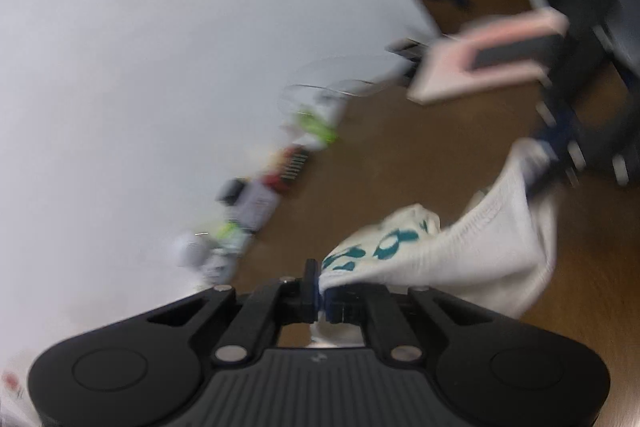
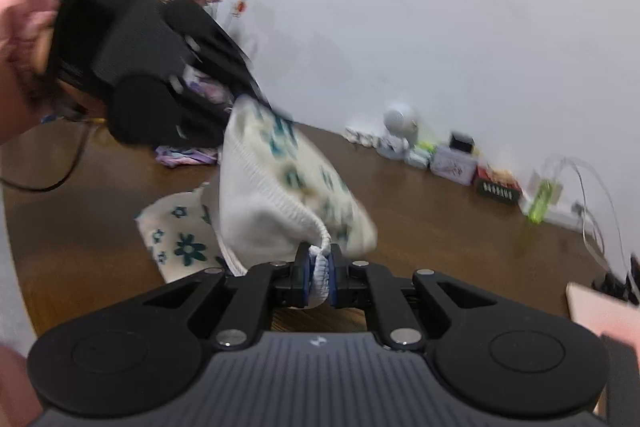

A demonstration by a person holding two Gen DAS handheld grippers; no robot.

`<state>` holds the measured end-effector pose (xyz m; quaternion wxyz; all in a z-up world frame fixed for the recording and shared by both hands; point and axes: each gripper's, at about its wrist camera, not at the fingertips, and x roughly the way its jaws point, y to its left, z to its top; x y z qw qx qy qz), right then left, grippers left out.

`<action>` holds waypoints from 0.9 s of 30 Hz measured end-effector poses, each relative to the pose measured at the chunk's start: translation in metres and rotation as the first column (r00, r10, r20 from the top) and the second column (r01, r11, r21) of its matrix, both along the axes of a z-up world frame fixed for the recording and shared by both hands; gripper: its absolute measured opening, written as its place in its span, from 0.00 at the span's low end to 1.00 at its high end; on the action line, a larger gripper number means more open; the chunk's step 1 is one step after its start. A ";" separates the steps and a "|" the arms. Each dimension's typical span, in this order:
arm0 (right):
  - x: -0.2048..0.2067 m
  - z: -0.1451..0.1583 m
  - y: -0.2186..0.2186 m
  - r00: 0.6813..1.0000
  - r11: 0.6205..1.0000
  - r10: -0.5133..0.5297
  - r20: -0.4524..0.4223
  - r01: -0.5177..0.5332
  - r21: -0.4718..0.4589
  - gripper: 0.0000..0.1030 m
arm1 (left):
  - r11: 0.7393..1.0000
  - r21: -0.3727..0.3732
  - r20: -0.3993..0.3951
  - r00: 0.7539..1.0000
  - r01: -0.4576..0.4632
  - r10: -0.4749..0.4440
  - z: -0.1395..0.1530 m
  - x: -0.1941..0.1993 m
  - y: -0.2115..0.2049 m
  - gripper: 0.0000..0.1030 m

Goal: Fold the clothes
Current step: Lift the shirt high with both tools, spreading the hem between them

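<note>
A white garment with teal flower print (image 2: 280, 195) hangs in the air between both grippers above the brown table (image 2: 440, 211). My right gripper (image 2: 320, 269) is shut on its ribbed edge. My left gripper (image 1: 320, 287) is shut on another edge of the same garment (image 1: 460, 251). In the right wrist view the left gripper (image 2: 256, 99) shows at upper left, holding the far corner. In the left wrist view the right gripper (image 1: 548, 163) shows at right on the other end. A second piece with the same flower print (image 2: 176, 239) lies flat on the table below.
Small boxes and packets (image 2: 452, 159) line the table's far edge against the white wall. A purple cloth (image 2: 184, 155) lies behind the left gripper. A clear plastic container (image 2: 576, 183) stands at right. A pink board (image 1: 492, 59) shows beyond the right gripper.
</note>
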<state>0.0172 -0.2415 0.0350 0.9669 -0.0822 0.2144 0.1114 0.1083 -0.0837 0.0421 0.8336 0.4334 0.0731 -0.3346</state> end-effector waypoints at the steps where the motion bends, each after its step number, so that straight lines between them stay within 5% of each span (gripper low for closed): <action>1: 0.005 -0.002 -0.004 1.000 1.000 -0.015 -0.014 0.015 0.017 0.09 | 0.999 -0.029 0.020 0.999 -0.024 0.025 0.006 -0.003 -0.001 0.02; 10: 0.051 -0.012 -0.016 0.984 0.983 -0.100 -0.144 0.120 0.138 0.17 | 0.985 -0.096 0.179 0.971 -0.144 0.159 0.045 -0.039 -0.002 0.03; 17: 0.081 0.022 -0.030 0.962 0.973 -0.076 -0.261 0.129 0.189 0.19 | 0.963 -0.141 0.253 0.932 -0.231 0.260 0.070 -0.045 0.014 0.03; 19: 0.093 0.047 -0.036 0.962 0.974 -0.073 -0.262 0.125 0.188 0.06 | 0.955 -0.164 0.283 0.916 -0.246 0.285 0.083 -0.045 0.016 0.03; 23: 0.113 0.135 -0.047 0.980 0.973 -0.145 -0.136 0.166 0.159 0.05 | 0.908 -0.264 0.315 0.860 -0.327 0.401 0.137 -0.024 0.020 0.03; 27: 0.097 0.261 -0.052 0.970 0.961 -0.193 0.151 0.156 0.229 0.05 | 0.790 -0.468 0.243 0.801 -0.397 0.547 0.227 -0.003 0.042 0.05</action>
